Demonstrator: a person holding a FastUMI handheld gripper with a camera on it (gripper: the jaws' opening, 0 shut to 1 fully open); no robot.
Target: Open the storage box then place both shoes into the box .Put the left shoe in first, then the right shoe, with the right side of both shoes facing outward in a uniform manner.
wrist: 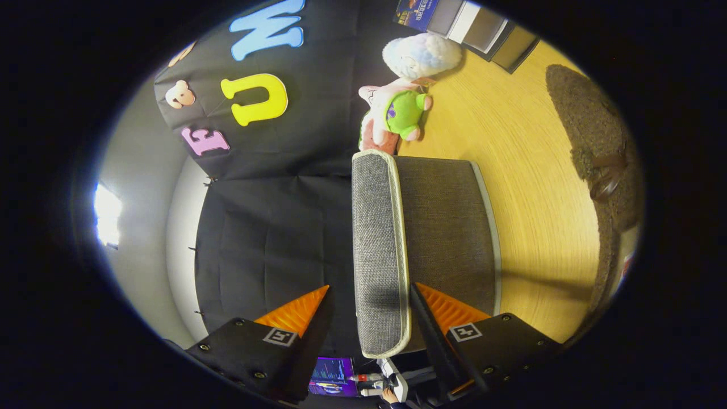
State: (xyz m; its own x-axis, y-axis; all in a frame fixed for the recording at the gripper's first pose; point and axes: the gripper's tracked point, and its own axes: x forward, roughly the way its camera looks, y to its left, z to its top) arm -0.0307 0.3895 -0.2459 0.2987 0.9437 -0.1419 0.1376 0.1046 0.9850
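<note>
We hold our gripper [369,304] open astride the grey fabric storage box's [448,227] lid [377,250], opening barely begun; a brown shoe [606,179] waits on the rug [590,130].

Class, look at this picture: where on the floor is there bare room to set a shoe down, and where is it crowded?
Bare wooden floor lies between the grey storage box and the brown rug. Crowded: the plush toys at the box's far end, books beyond. The open tongs straddle the box's trimmed edge.
</note>
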